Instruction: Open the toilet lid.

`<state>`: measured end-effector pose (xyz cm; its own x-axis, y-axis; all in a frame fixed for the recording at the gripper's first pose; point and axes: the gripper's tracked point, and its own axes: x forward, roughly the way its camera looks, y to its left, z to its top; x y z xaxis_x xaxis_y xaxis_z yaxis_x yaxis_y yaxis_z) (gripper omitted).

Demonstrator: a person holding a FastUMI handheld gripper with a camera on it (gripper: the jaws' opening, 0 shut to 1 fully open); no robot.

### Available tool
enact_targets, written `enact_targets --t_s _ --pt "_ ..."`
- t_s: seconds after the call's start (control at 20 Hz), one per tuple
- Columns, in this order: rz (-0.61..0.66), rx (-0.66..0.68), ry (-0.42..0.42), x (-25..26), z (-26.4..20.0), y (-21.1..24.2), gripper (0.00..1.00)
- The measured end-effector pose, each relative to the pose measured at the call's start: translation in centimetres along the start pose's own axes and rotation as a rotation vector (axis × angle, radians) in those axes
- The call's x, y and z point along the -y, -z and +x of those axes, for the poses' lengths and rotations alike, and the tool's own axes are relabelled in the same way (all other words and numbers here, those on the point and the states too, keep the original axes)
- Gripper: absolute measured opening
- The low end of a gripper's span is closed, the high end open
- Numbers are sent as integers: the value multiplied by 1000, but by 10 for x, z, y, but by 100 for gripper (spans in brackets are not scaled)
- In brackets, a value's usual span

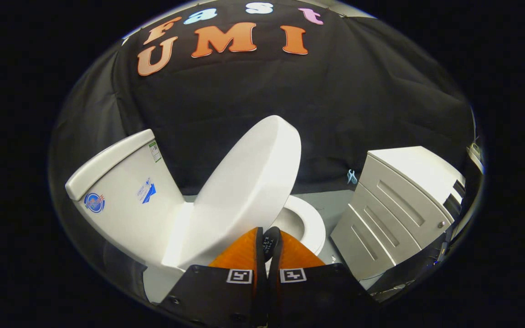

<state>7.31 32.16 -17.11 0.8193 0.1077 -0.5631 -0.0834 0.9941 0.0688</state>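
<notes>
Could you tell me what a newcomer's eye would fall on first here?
The glossy white oval toilet lid, raised partway, rises just ahead of the gripper, whose fingers are closed together at its lower edge. Left stands the white ceramic cistern; right, a pale grey drawer cabinet.

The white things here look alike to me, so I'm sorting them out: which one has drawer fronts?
The cabinet, right of the toilet bowl and beyond the shut gripper. Its front has recessed drawer panels; the tank and raised lid are smooth.

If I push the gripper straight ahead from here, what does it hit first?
Probably the raised toilet lid: the gripper, fingers closed together with nothing between them, points at its lower edge. The seat ring lies just beside that line, so depth is uncertain.
</notes>
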Motion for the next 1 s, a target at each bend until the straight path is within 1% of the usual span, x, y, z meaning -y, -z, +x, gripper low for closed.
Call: enact_targets --t_s 0.2,0.45,0.75,1.0 --pt "-68 27 37 -20 -7 -16 8" --pt "-124 58 71 -47 -18 -32 8" --pt "-199 97 98 -83 -32 -48 8" --pt "-219 138 138 -116 -43 -58 8"
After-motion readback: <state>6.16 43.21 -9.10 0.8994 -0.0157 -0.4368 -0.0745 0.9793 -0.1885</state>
